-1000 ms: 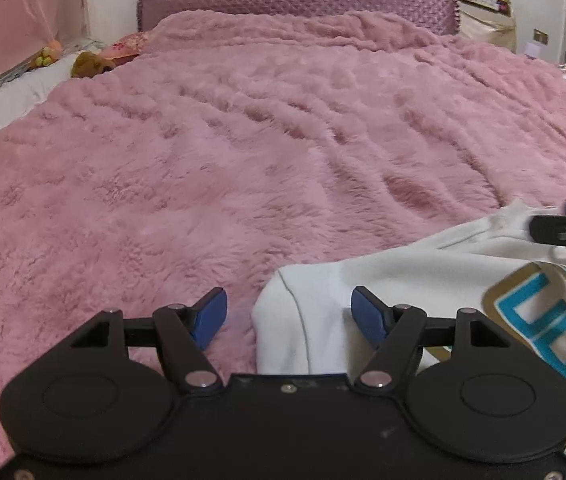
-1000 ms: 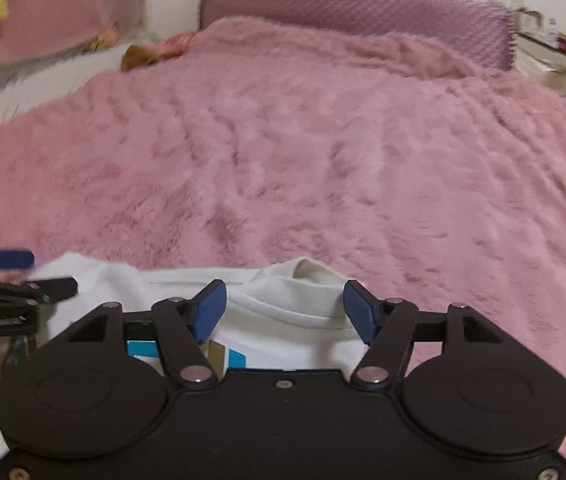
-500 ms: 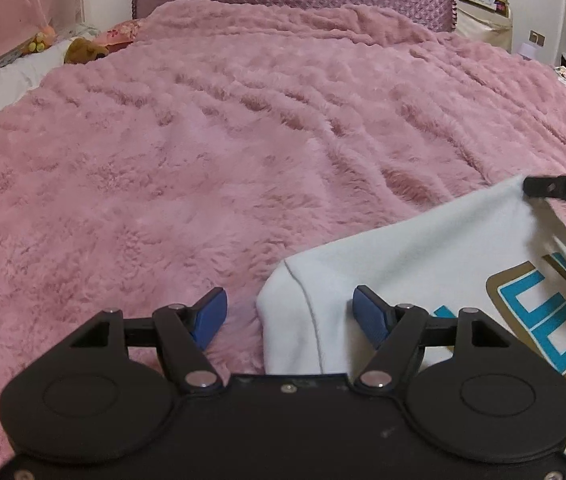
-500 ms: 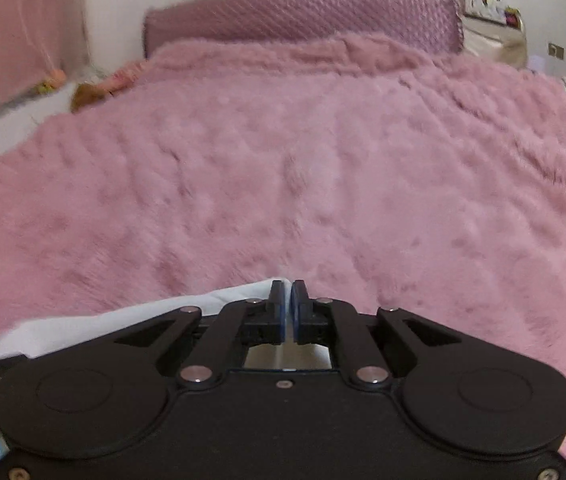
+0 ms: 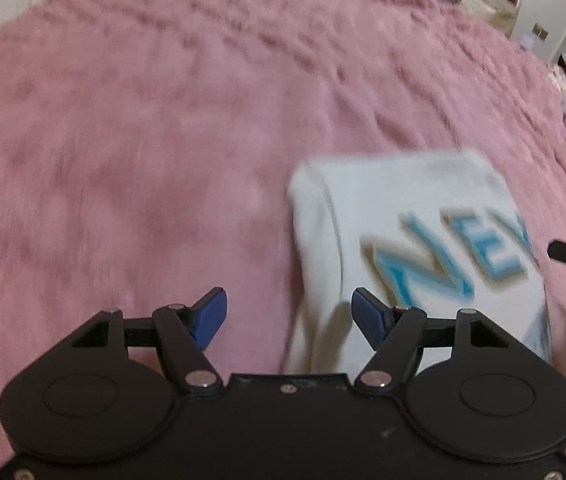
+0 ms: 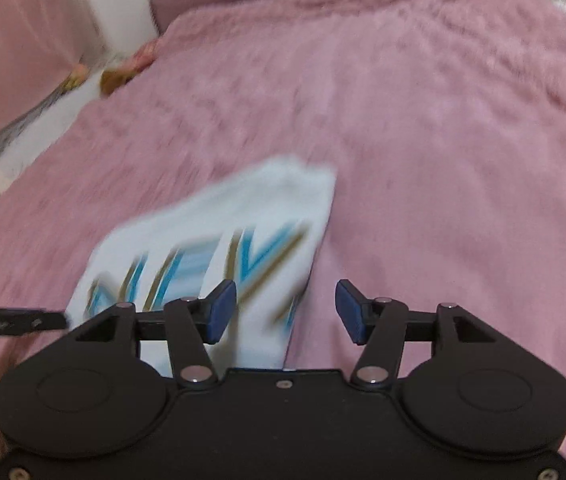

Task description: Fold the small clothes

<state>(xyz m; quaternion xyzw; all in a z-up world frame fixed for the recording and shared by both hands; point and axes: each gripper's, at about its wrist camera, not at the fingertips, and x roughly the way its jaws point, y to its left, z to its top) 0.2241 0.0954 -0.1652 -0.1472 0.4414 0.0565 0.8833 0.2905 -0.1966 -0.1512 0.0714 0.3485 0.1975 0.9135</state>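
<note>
While both claws, left gripper (image 5: 289,316) and right gripper (image 6: 286,311), gape empty above the white shirt (image 5: 415,248), apparently folded though blurred, I should pinch its near edge evenly.

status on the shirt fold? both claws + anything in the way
Left claw open, empty. Right claw open, empty. White shirt lies folded on pink blanket, print up. Nothing in the way.

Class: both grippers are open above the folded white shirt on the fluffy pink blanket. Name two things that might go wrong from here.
1. The white shirt lies on a deep-pile pink blanket; closing fingers might snag pile along with cloth.
2. The left gripper straddles the shirt's edge, and the right gripper does too, so a loose pinch might catch one layer and undo the fold.
</note>
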